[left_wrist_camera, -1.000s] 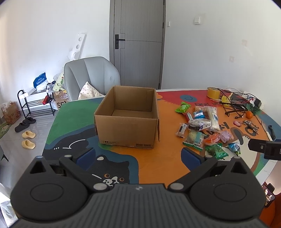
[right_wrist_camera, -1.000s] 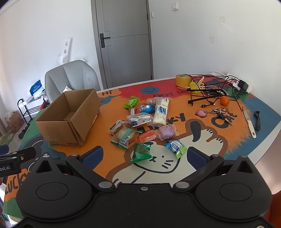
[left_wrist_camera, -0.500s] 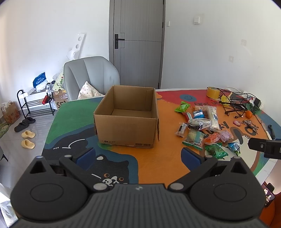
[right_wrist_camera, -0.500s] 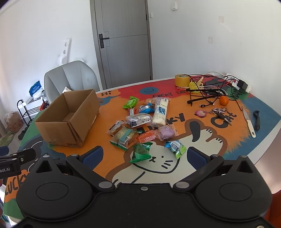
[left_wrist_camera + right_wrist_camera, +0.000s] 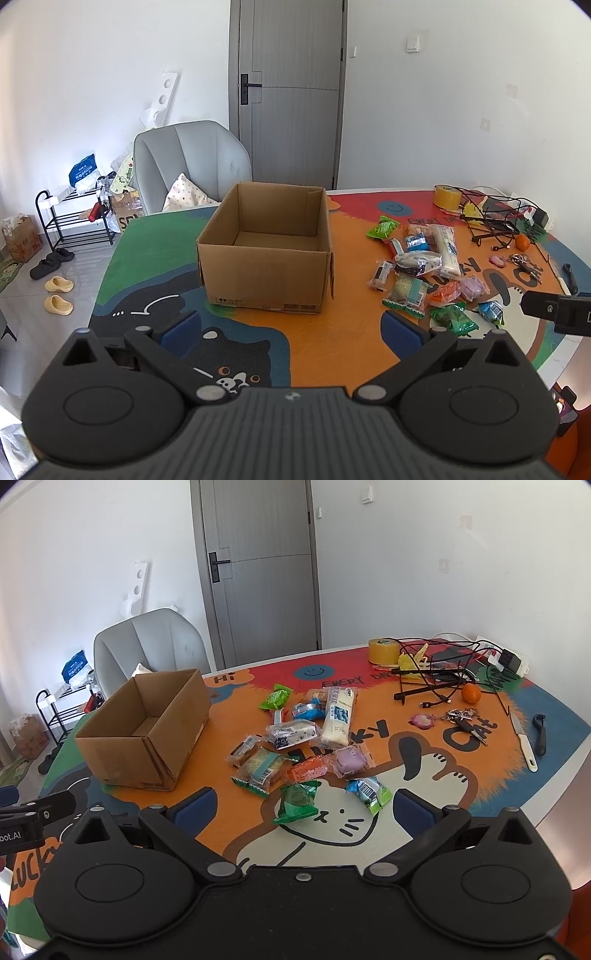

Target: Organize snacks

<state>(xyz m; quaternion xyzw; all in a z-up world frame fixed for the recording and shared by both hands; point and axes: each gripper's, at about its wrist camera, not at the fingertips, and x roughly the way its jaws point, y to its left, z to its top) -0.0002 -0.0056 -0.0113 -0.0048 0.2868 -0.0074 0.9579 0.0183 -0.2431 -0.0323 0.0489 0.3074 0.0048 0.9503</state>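
An open, empty cardboard box (image 5: 266, 254) stands on the cartoon-print table mat; it also shows in the right wrist view (image 5: 147, 731). Several wrapped snacks lie in a loose pile to its right, among them a green packet (image 5: 297, 801), a purple one (image 5: 351, 760), an orange one (image 5: 308, 770) and a long white bar (image 5: 338, 716). The pile shows in the left wrist view too (image 5: 417, 273). My left gripper (image 5: 291, 332) is open and empty, in front of the box. My right gripper (image 5: 303, 810) is open and empty, just short of the green packet.
A tape roll (image 5: 382, 650), black wire rack with cables (image 5: 436, 675), an orange (image 5: 471, 693), keys (image 5: 461, 718), a knife (image 5: 522, 742) and a peeler (image 5: 540, 734) lie at the right. A grey chair (image 5: 192, 162) stands behind the table. The table edge runs along the right.
The right gripper has edged slightly forward toward the snack pile. The left gripper has hardly moved.
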